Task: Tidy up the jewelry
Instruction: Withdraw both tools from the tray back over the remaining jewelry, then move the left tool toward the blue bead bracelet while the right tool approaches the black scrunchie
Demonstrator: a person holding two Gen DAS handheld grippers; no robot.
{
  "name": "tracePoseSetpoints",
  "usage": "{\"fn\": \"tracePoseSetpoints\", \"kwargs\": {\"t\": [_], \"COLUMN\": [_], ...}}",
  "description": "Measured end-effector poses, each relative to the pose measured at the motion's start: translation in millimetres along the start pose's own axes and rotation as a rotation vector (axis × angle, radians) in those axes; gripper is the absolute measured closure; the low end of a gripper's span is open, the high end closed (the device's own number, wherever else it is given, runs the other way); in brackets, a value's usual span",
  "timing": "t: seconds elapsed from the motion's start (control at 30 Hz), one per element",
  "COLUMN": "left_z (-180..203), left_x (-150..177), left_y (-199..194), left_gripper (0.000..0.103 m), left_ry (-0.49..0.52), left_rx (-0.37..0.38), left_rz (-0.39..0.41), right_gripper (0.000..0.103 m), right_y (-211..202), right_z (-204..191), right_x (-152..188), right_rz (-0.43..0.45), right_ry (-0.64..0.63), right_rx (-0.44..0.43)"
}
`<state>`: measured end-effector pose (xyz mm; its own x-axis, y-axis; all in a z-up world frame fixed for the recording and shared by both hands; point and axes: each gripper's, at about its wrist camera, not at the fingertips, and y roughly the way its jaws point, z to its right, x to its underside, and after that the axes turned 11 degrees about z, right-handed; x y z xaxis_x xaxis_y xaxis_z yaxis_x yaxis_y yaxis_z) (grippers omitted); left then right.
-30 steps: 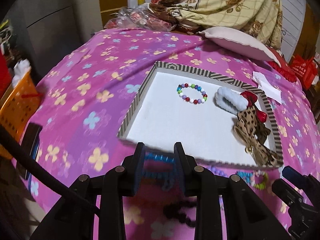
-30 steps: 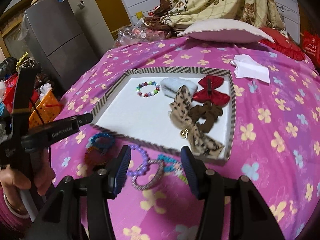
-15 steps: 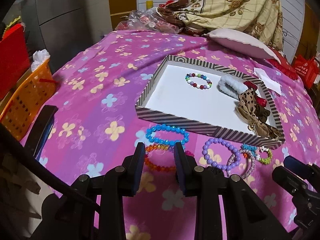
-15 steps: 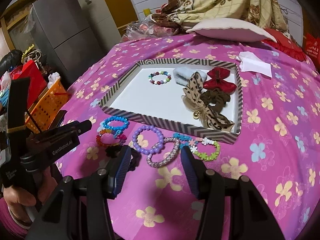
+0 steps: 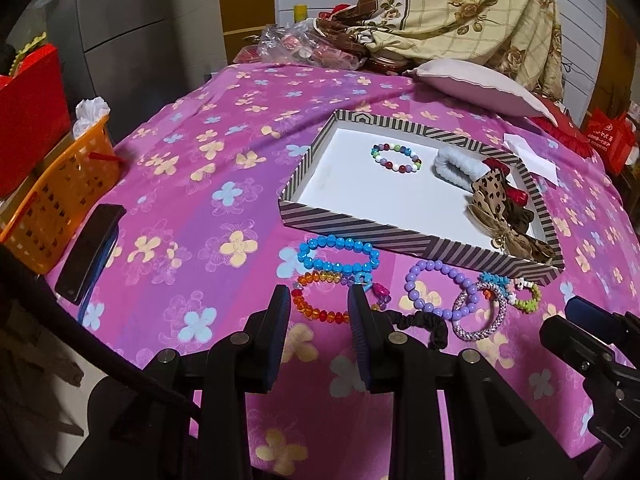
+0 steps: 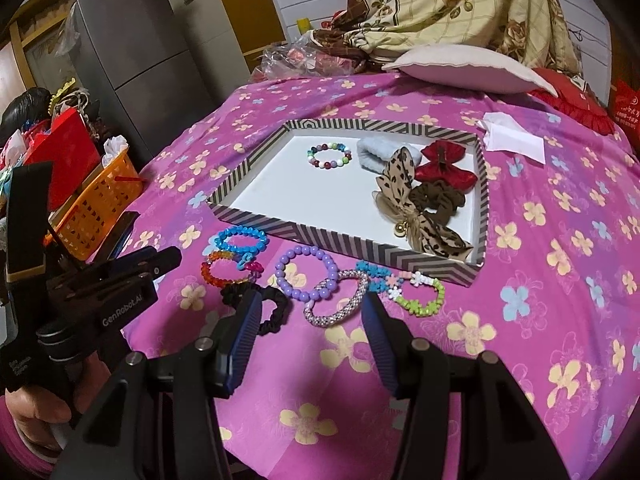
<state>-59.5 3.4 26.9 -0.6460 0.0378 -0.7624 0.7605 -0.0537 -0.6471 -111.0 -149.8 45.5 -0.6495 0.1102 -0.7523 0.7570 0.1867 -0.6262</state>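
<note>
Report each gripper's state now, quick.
Left gripper: open, holding nothing, above the orange bracelet.
Right gripper: open, holding nothing.

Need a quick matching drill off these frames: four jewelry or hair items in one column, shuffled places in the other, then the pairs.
Items:
1. multicolour bead bracelet
2. blue bead bracelet
3. black scrunchie
4. red bow

Places:
A. on the cloth, just outside the tray's near left wall
B. inside the tray, far right
C. on the cloth, by the right gripper's left finger
D. inside the tray, far middle, lying alone

Pairs: 1-D, 2-A, 3-C, 4-B
</note>
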Motion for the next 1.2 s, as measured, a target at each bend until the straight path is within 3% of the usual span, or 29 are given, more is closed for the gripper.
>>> {"fn": "tracePoseSetpoints", "kwargs": {"t": [1.2], "left_z": [-1.5], "left_x": [10.3], "left_y": [0.1], "left_gripper": [0.064], "left_ry": [0.008], "left_rx": [-0.025], "left_rz": [-0.004], "right_gripper": [0.044], "right_y": [0.7], "right_z": [-0.5], "right_x": [8.8], "right_rz": [-0.016], "right_ry": [-0.015], "right_rx": [0.008]}}
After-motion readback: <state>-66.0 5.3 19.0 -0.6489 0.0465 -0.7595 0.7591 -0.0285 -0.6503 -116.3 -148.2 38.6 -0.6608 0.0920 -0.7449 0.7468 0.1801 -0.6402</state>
